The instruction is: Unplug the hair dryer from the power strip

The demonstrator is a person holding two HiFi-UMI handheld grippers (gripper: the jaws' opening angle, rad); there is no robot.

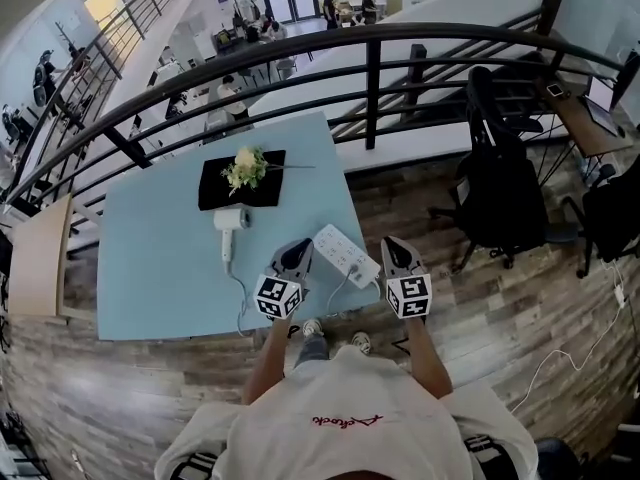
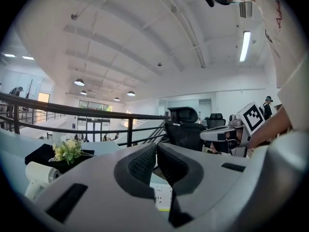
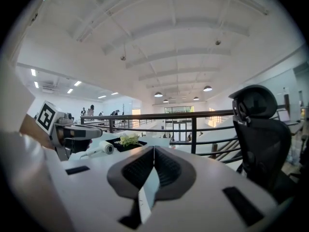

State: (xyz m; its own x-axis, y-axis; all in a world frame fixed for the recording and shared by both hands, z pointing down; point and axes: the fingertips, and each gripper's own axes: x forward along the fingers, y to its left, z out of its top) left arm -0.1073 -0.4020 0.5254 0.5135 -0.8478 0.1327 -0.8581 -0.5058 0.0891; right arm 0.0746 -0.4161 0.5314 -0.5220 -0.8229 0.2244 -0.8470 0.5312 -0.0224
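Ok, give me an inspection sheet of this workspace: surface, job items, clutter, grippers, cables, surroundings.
Surface: light blue table.
Job's things: white hair dryer lying mid-table; white power strip at the near right edge.
Clutter: flowers on a black mat at the far side.
Grippers: left gripper and right gripper both shut, empty, flanking the power strip.
Cables: thin white cord from the dryer's handle to the near edge; plug not discernible.
Surroundings: black railing behind the table, black office chair to the right, wood floor.

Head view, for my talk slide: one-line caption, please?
Left hand-held gripper and right hand-held gripper, both shut, flank a white power strip at the blue table's near edge, hair dryer beyond.
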